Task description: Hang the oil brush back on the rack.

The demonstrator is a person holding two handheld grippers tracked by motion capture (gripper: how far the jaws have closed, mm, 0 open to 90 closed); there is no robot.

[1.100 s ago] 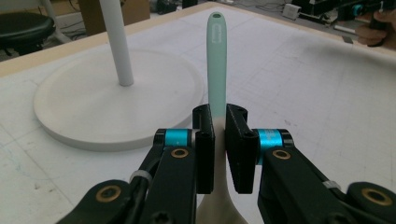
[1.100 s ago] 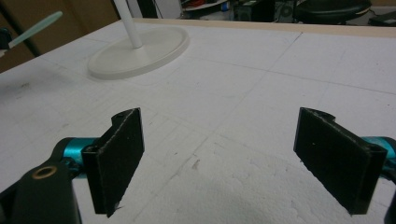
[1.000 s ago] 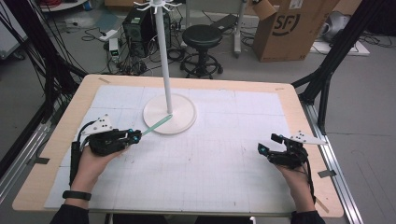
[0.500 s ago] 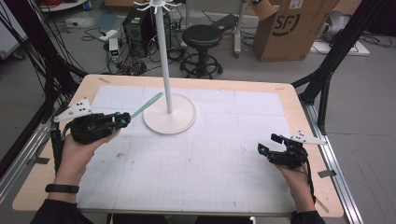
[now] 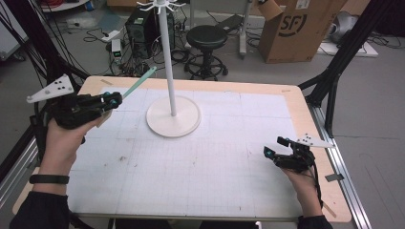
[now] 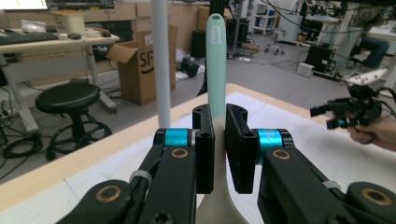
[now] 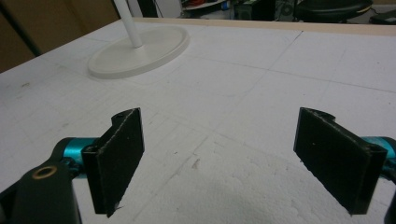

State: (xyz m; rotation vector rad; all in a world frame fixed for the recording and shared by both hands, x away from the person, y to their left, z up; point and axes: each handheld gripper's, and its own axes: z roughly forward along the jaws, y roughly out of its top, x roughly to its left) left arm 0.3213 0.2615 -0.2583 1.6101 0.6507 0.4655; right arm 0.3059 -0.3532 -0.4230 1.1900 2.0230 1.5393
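Left claw (image 5: 113, 100) clamped on mint-green utensil handle (image 5: 138, 82), raised upper left of frame beside white stand pole (image 5: 168, 62); right claw (image 5: 272, 151) gapes empty at lower right over bench (image 5: 210, 157); risk: long handle clips pole, twisting loose.

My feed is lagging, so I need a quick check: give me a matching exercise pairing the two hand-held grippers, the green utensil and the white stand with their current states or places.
Things:
1. left hand-held gripper
2. right hand-held gripper
3. pale green utensil
4. white stand

States:
A. upright on the table mat
B. jaws wide apart, nothing between them
C. sticks out past the jaws, raised off the table
D. jaws clamped on a handle

Pairs: 1-D, 2-B, 3-C, 4-A
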